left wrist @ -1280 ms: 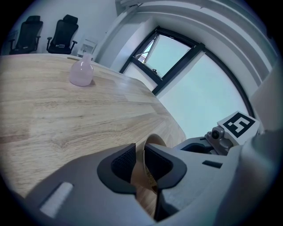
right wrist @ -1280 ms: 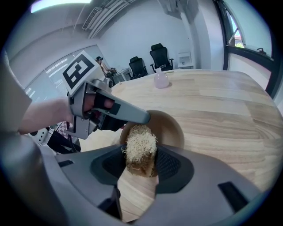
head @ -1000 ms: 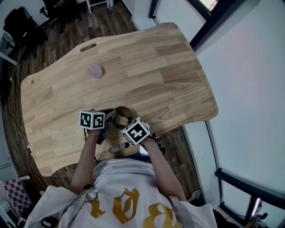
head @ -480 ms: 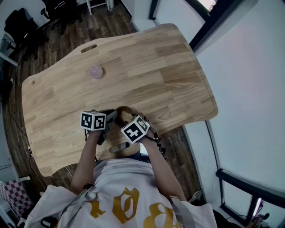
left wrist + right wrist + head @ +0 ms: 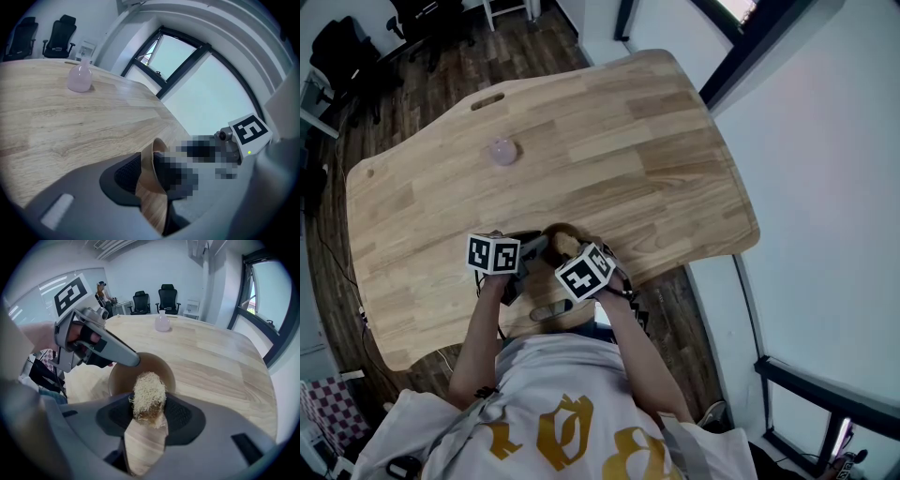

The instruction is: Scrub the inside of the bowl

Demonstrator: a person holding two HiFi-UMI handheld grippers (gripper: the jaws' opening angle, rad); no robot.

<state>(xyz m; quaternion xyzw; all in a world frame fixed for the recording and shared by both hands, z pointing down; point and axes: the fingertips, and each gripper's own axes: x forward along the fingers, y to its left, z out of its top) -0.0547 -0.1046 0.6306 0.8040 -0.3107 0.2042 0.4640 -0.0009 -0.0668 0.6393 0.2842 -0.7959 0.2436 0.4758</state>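
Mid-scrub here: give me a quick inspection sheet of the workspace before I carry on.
Surface: light wooden table.
Job's things: brown bowl at the near edge; fibrous scrubber over its inside.
Clutter: one small pink bottle, well away from the bowl.
Grippers: left gripper shut on the bowl's rim; right gripper shut on the scrubber.
Cables: what looks like a thin cable on the floor left of the table.
Surroundings: dark wood floor, office chairs, large windows.

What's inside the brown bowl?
Only bare brown wall shows inside the bowl; nothing lies in the part you can see. The straw-coloured scrubber, held in the right gripper, sits in front of the opening and covers the rest, so that part stays hidden.
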